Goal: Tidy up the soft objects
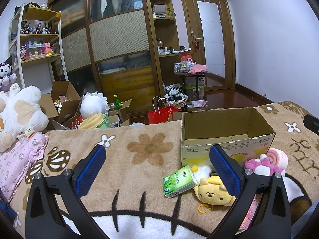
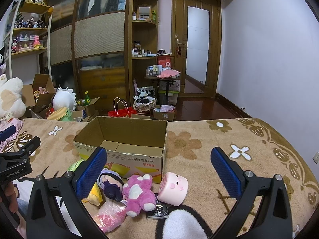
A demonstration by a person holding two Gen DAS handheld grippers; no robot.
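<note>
An open, empty cardboard box stands on the brown flowered blanket. In front of it lie a green tissue pack, a yellow plush, a pink-and-white plush bear, a pink swirl roll plush, a purple-haired doll, a pink plastic bag and a small dark packet. My left gripper is open and empty above the blanket, left of the toys. My right gripper is open and empty, hovering over the pile.
A large white plush and a pink floral cushion lie at the blanket's left end. Beyond the bed edge the floor holds open boxes, a red bag and a small table. The left gripper's body shows at left.
</note>
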